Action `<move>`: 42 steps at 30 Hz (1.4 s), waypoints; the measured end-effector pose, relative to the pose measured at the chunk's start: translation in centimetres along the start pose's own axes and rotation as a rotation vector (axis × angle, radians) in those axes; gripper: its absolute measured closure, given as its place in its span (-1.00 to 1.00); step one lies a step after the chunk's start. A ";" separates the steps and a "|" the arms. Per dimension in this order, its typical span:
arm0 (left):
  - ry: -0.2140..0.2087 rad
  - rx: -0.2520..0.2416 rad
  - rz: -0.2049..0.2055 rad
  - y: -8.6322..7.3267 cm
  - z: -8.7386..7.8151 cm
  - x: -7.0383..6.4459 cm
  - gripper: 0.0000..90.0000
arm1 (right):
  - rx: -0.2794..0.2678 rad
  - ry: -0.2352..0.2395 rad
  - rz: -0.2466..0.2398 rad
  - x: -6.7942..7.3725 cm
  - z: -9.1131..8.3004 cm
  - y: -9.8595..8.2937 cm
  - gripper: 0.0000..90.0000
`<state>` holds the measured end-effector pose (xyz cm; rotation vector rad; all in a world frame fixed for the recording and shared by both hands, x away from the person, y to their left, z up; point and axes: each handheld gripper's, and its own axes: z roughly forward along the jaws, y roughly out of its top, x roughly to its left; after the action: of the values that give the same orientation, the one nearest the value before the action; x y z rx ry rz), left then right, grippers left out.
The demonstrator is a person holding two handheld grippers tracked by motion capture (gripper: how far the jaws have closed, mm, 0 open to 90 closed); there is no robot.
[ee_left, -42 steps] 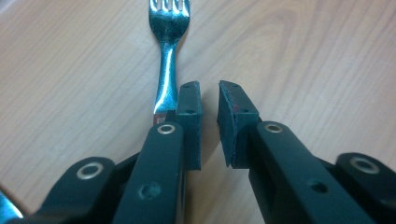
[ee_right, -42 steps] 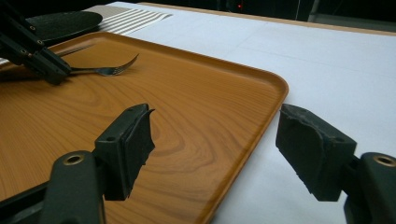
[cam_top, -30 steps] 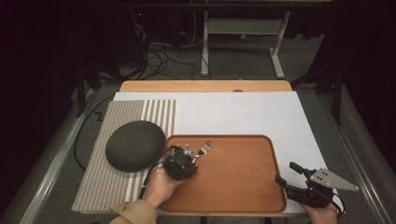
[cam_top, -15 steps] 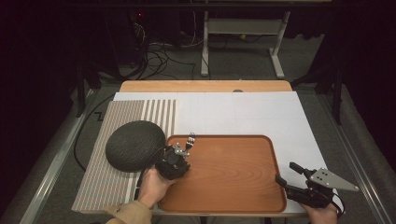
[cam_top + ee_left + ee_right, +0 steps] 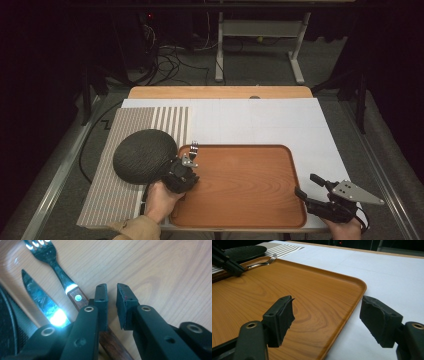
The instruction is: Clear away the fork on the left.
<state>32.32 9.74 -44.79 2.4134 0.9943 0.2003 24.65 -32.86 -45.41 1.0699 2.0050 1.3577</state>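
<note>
in the left gripper view the fork [image 5: 58,272] loses its tine tips past the top edge, and its wooden handle runs under the left gripper [image 5: 111,293], hidden for part of its length. the knife [image 5: 41,301] beside it has its lower blade washed out by glare and its handle covered by the gripper body. the dark plate [image 5: 6,325] is cut off at the left edge. in the high view the cutlery is too small to tell apart, and the right hand [image 5: 345,231] is cut by the bottom edge.
</note>
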 end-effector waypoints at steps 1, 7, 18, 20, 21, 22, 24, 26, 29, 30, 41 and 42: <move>0.003 -0.003 -0.005 -0.1 0.0 0.0 0.67 | 0.000 0.000 -0.001 0.0 0.0 0.0 -0.39; 0.009 0.000 -0.012 -0.3 -0.2 0.2 0.67 | -0.001 0.000 -0.001 0.0 0.0 0.0 -0.39; 0.017 -0.006 -0.032 -1.3 -0.7 0.7 0.67 | 0.001 -0.001 0.000 0.0 0.0 0.0 -0.39; 0.010 -0.012 -0.042 -1.5 -0.8 0.8 0.66 | 0.001 -0.001 0.000 0.0 0.0 0.0 -0.39; 0.008 -0.013 -0.044 -1.6 -0.8 0.8 0.66 | 0.000 -0.001 0.000 0.0 0.0 0.0 -0.39; 0.004 -0.012 -0.043 -1.7 -0.9 0.8 0.66 | 0.001 -0.001 0.000 0.0 0.0 0.0 -0.39; 0.002 -0.015 -0.042 -1.8 -0.9 0.7 0.61 | 0.001 -0.001 0.001 0.0 0.0 0.0 -0.39; 0.000 -0.016 -0.040 -2.0 -1.0 0.6 0.61 | 0.000 -0.002 0.002 0.0 0.0 0.0 -0.39; -0.002 -0.018 -0.038 -2.2 -1.1 0.5 0.52 | 0.000 -0.002 0.001 0.0 0.0 0.0 -0.39; -0.003 -0.023 -0.042 -2.2 -1.1 0.4 0.49 | 0.000 -0.002 0.001 0.0 0.0 0.0 -0.39; -0.021 -0.070 -0.045 -2.7 -2.0 0.6 0.04 | -0.002 -0.004 -0.001 0.0 -0.1 0.0 -0.39; -0.023 -0.082 -0.047 -2.8 -2.1 0.6 0.00 | -0.001 -0.003 0.001 0.0 -0.1 0.0 -0.39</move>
<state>30.35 12.69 -44.44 2.3114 1.0119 0.1928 24.58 -32.88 -45.40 1.0724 2.0017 1.3567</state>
